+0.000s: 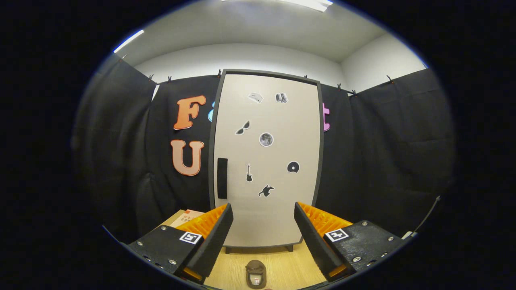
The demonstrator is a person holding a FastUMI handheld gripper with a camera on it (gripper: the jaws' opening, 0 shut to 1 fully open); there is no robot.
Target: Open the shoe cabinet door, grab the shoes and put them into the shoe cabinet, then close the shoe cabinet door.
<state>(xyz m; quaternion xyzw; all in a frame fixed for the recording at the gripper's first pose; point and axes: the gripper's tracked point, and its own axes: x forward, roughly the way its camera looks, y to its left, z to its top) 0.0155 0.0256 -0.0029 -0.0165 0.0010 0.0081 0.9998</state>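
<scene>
The shoe cabinet stands upright straight ahead on the wooden table, its pale door shut and dotted with small stickers. A dark vertical handle sits near the door's left edge. A small brown shoe lies on the table between my fingers and nearer to me than the cabinet's feet. My gripper is open, with nothing between its fingers, held back from the door and above the shoe.
The light wooden table runs from under the fingers to the cabinet's base. A flat cardboard-coloured box lies on the table left of the cabinet, behind the left finger. Black cloth walls close in on both sides.
</scene>
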